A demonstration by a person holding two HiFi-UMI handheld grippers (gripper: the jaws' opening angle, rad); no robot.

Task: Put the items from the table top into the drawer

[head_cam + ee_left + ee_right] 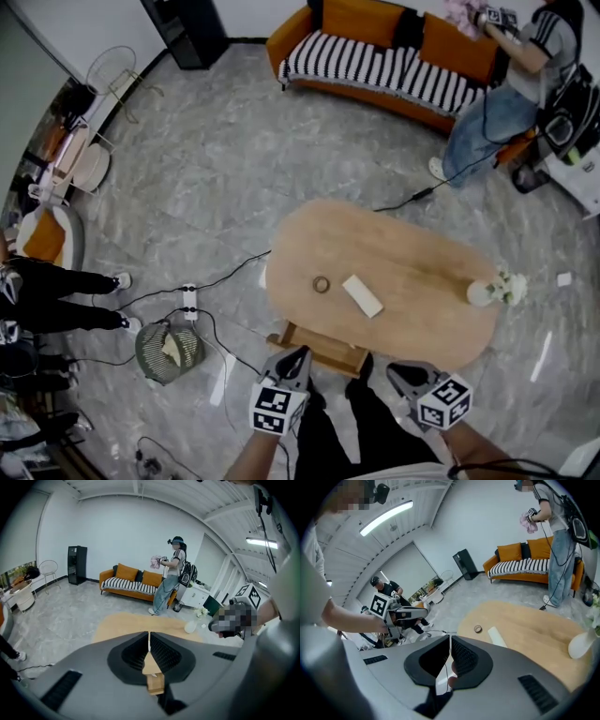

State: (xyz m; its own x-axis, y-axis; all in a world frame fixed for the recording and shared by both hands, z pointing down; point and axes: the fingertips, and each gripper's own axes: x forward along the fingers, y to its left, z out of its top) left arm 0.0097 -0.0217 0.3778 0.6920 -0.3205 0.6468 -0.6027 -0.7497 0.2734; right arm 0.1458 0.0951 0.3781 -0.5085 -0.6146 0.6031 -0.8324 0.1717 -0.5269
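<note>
Head view: both grippers hang just off the table's [412,244] near edge, the left gripper [294,357] and the right gripper [401,373] each with jaws pressed together on nothing. The drawer [323,347] juts out from under that same edge and looks open. A ring [322,284] and a white block [362,295] lie near the table's middle, a vase [481,293] at its right end. To begin well, spread the jaws before reaching, pinch the block across its narrow sides, and steer clear of the vase

I note on the table [412,248]: ring [322,284] just left of box [362,296], vase [480,294] at right end. Drawer [323,348] juts out under near edge. Sofa [375,66] beyond.
</note>
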